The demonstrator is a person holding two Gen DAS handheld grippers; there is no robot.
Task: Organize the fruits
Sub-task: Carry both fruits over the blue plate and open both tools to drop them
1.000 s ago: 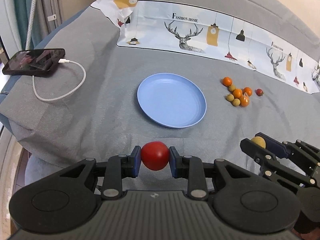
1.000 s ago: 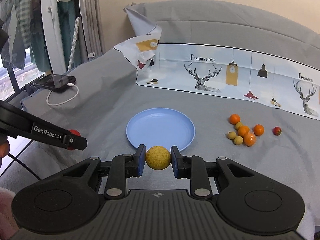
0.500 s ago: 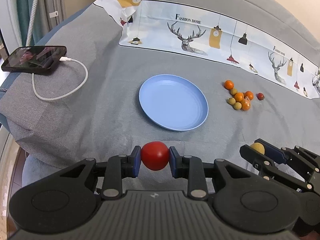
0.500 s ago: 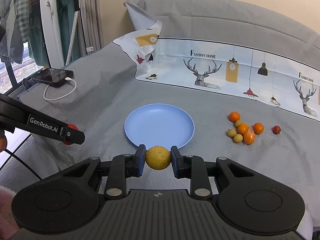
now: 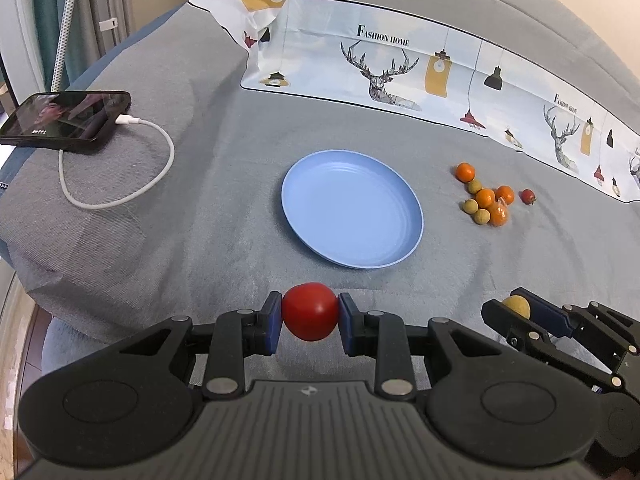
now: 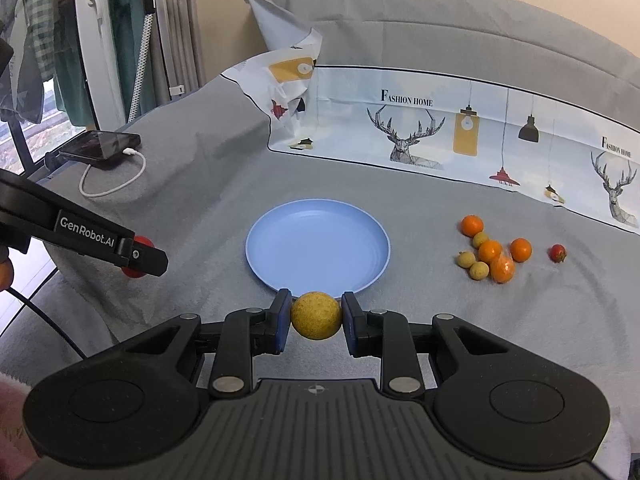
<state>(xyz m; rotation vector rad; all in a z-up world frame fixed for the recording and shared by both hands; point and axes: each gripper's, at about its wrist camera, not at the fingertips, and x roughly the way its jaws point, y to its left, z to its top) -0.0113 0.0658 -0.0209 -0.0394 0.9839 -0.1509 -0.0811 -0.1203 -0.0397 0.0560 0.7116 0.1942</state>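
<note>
A red tomato (image 5: 310, 311) is clamped between the blue pads of my left gripper (image 5: 310, 318), which is shut on it, short of the near rim of the blue plate (image 5: 380, 256). My right gripper (image 6: 316, 318) is shut on a rough yellow round fruit (image 6: 316, 315), just in front of the blue plate (image 6: 256, 256). In the left wrist view the right gripper (image 5: 520, 312) shows at lower right with the yellow fruit (image 5: 517, 306). A cluster of small oranges and yellow-green fruits (image 5: 486, 198) lies right of the plate, with a small red fruit (image 5: 528, 196) beside it.
A black phone (image 5: 66, 120) with a white charging cable (image 5: 120, 196) lies at the far left on the grey cloth. A printed deer-pattern sheet (image 5: 400, 76) runs along the back. The cloth's near-left edge (image 5: 24, 280) drops off. Curtains and a stand rise at far left.
Both views have shifted slightly; the plate and fruit cluster sit a little lower in the left wrist view. Both grips are unchanged.
</note>
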